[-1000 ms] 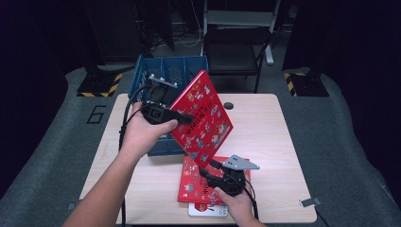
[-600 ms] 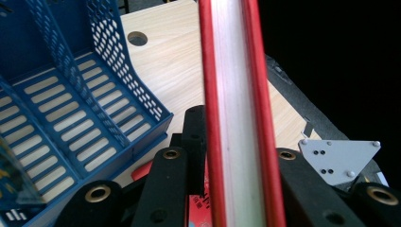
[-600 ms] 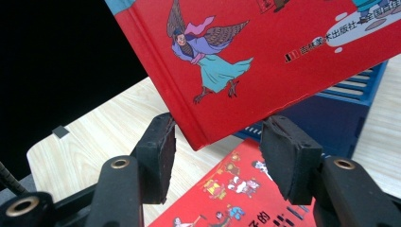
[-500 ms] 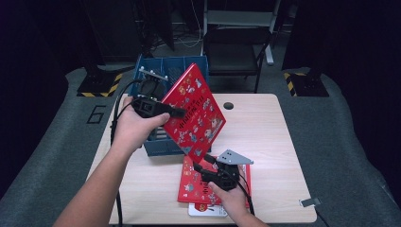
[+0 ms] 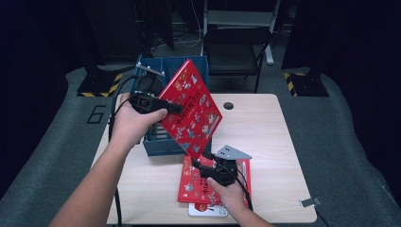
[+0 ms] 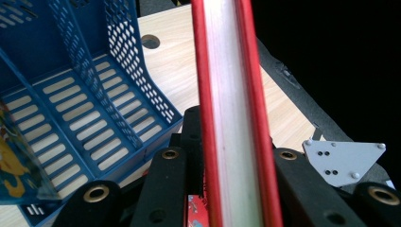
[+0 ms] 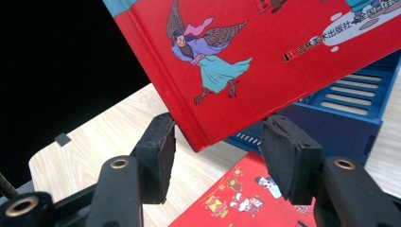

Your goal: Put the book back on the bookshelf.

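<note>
My left gripper [image 5: 163, 106] is shut on a red picture book [image 5: 191, 109] and holds it tilted in the air above the blue slotted file rack [image 5: 163, 144]. Along its jaws I see the book's page edge [image 6: 231, 113] squeezed between them, with the rack's dividers [image 6: 85, 94] to the left. My right gripper [image 5: 203, 166] rests low over a second red book [image 5: 189, 187] flat on the table. Its jaws stand open, and the lifted book's lower corner [image 7: 203, 137] hangs beyond them, apart from both pads.
A white booklet [image 5: 208, 210] pokes out under the flat book at the table's front edge. A cable hole [image 5: 228, 105] sits at the back of the wooden table [image 5: 274, 146]. A black chair [image 5: 236, 52] stands behind.
The left hand has swung the lifted book to the left and back, over the blue rack. The right gripper has stayed over the flat book.
</note>
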Demonstrator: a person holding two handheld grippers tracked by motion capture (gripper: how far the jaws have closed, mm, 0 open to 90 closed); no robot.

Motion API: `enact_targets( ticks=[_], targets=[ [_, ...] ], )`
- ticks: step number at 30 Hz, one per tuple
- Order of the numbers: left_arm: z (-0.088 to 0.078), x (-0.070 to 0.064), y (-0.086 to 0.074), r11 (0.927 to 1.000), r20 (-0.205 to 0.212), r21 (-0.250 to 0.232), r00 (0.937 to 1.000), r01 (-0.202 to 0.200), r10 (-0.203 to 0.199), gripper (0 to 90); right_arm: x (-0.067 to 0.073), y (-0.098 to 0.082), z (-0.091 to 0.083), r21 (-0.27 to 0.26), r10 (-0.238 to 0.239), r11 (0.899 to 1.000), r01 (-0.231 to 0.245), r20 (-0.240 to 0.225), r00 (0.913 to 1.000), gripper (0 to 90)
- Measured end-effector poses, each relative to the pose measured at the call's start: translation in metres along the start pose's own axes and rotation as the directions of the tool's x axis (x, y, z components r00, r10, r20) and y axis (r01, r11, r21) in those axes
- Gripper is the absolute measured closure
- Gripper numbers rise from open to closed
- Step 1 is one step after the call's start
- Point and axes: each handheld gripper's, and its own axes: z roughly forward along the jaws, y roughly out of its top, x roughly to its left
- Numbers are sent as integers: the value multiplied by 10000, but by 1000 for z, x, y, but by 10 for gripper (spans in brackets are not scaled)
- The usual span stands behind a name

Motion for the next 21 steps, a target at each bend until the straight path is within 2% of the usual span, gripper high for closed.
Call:
enact_targets(
  ticks=[15,16,17,21],
  targets=[
    [-10,16,-5,9997,-397,-38,9989,247,-249,754,7,5,20,146,-25,9999,29,-267,9996,456],
    [-11,18,-6,9994,-430,-34,9985,343,-344,754,8,5,21,170,112,9998,-107,-287,9995,456],
    [-12,20,-6,9994,-480,-52,9982,350,-352,753,8,6,23,125,-82,9999,86,-301,9995,456],
    [-18,30,-8,9983,-545,2,9968,581,-580,748,9,8,27,165,-119,9998,126,-418,9991,455]
  ],
)
